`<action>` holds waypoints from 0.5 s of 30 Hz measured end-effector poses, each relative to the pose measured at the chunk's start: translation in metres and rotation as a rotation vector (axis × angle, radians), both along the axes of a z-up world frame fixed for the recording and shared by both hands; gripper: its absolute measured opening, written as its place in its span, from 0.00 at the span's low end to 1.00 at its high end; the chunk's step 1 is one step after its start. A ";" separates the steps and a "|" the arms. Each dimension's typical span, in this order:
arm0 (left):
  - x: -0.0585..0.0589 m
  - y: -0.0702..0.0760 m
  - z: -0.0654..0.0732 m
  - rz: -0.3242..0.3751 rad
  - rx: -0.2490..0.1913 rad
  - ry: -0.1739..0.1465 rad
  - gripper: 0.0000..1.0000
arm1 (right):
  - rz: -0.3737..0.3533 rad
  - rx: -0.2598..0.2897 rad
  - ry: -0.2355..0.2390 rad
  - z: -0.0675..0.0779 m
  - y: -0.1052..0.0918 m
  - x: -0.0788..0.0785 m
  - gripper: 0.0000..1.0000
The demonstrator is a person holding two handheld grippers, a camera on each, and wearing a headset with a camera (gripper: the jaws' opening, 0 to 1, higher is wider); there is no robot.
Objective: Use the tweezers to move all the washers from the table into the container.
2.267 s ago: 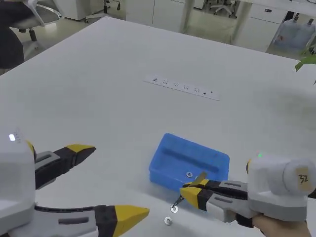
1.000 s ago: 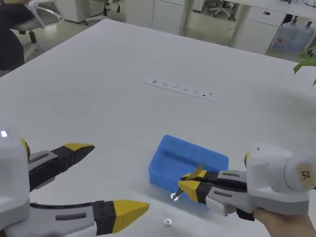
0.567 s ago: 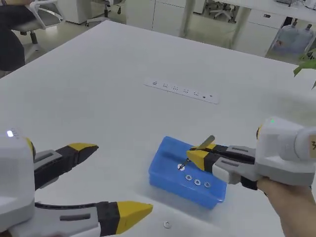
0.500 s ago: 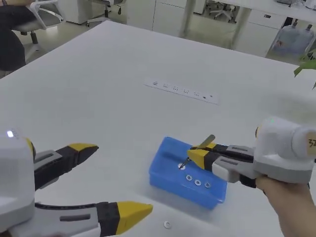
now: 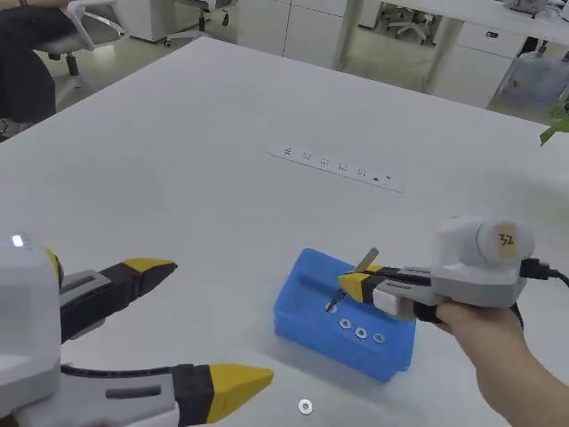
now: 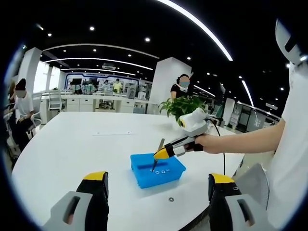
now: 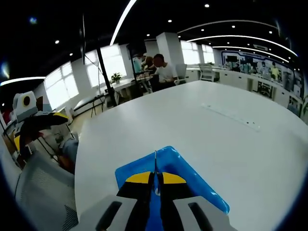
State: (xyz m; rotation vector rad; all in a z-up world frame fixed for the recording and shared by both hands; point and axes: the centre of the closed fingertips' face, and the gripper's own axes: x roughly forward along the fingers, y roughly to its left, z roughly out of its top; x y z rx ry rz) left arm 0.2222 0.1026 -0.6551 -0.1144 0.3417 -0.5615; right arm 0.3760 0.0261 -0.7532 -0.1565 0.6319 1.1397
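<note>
The blue container [image 5: 307,307] sits on the white table with three washers [image 5: 361,333] lying inside. My right gripper [image 5: 356,285] is shut on the tweezers [image 5: 334,301], whose tips point down into the container; I cannot tell whether they hold a washer. One washer [image 5: 305,406] lies on the table in front of the container. My left gripper [image 5: 204,329] stands open at the lower left, well clear of the container. In the left gripper view the container [image 6: 142,173] and the loose washer [image 6: 171,198] lie ahead. In the right gripper view the tweezers [image 7: 155,168] sit between the jaws above the container [image 7: 197,190].
A white strip with small markings [image 5: 336,167] lies farther back on the table. Office chairs and desks stand beyond the table's far edge. A person's hand [image 5: 471,334] holds the right gripper. Bare table spreads left of the container.
My right gripper lifted the tweezers with a washer from the table in front of the container and moved them over the container. The left gripper stayed put.
</note>
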 end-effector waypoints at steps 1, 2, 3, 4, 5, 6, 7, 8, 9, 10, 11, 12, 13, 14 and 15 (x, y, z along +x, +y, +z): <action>0.000 0.000 0.000 0.001 0.000 0.001 0.87 | 0.000 -0.008 0.002 -0.002 0.000 0.001 0.02; 0.000 0.001 0.000 0.003 0.000 0.002 0.87 | 0.002 -0.014 0.002 -0.003 0.000 -0.001 0.02; -0.001 0.002 -0.001 0.005 0.003 0.002 0.87 | 0.003 -0.018 0.005 -0.005 0.000 -0.001 0.02; -0.001 0.003 -0.001 0.007 0.004 0.002 0.87 | 0.004 -0.021 0.005 -0.005 0.001 -0.002 0.02; -0.001 0.004 -0.001 0.009 0.002 0.002 0.87 | 0.007 -0.025 0.004 -0.006 0.001 -0.002 0.02; -0.001 0.005 0.000 0.011 -0.001 0.001 0.87 | 0.008 -0.028 0.004 -0.006 0.001 -0.002 0.02; 0.000 0.006 0.000 0.014 -0.001 0.001 0.87 | 0.007 -0.031 0.004 -0.007 0.001 -0.001 0.02; 0.000 0.007 0.000 0.015 0.002 0.000 0.87 | 0.005 -0.034 0.005 -0.009 0.001 0.000 0.02; 0.000 0.008 0.000 0.016 0.006 -0.003 0.87 | 0.004 -0.036 0.008 -0.010 0.001 0.000 0.02; 0.000 0.008 0.000 0.018 0.009 -0.005 0.87 | 0.005 -0.039 0.011 -0.012 0.000 0.002 0.02; 0.001 0.009 0.001 0.021 0.012 -0.009 0.87 | 0.004 -0.045 0.013 -0.013 0.000 0.003 0.02; 0.001 0.010 0.002 0.022 0.009 -0.010 0.87 | 0.004 -0.047 0.013 -0.013 -0.001 0.003 0.02; 0.001 0.010 0.003 0.023 0.004 -0.011 0.87 | 0.004 -0.047 0.009 -0.013 -0.001 0.004 0.02; 0.001 0.010 0.003 0.024 0.002 -0.010 0.87 | 0.005 -0.048 0.008 -0.013 -0.002 0.004 0.02; 0.001 0.010 0.002 0.024 0.003 -0.008 0.87 | 0.004 -0.051 0.005 -0.014 -0.002 0.005 0.02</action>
